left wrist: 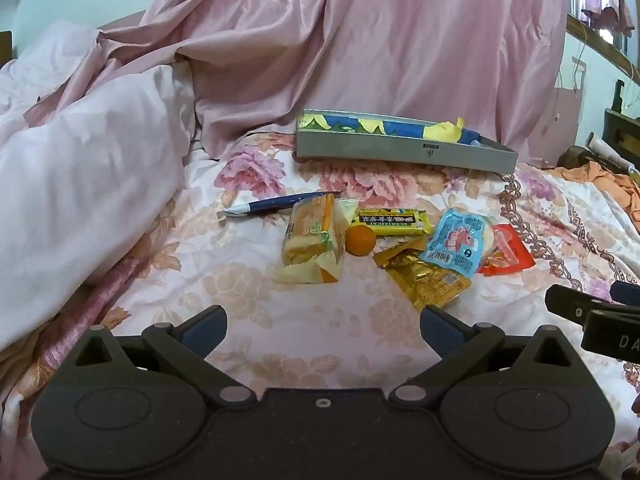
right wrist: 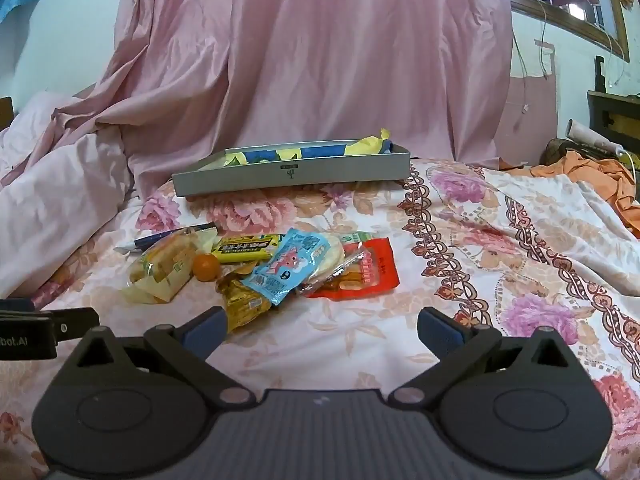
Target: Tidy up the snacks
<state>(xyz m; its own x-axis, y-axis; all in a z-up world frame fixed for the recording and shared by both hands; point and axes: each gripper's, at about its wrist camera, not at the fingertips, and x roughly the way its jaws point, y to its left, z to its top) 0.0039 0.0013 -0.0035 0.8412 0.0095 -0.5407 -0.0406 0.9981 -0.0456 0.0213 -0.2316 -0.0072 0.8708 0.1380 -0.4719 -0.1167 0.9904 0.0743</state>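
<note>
Hovering wide open and empty, the left gripper [left wrist: 323,326] faces the snack pile: bread packet [left wrist: 312,240] left, gold sachet [left wrist: 426,280] nearest, grey tray [left wrist: 404,154] far behind. From the right wrist, the right gripper [right wrist: 322,328], equally spread, sits near the red pouch [right wrist: 368,276]. Wrappers look light, crinkly, slippery; pinch an edge seam.
</note>
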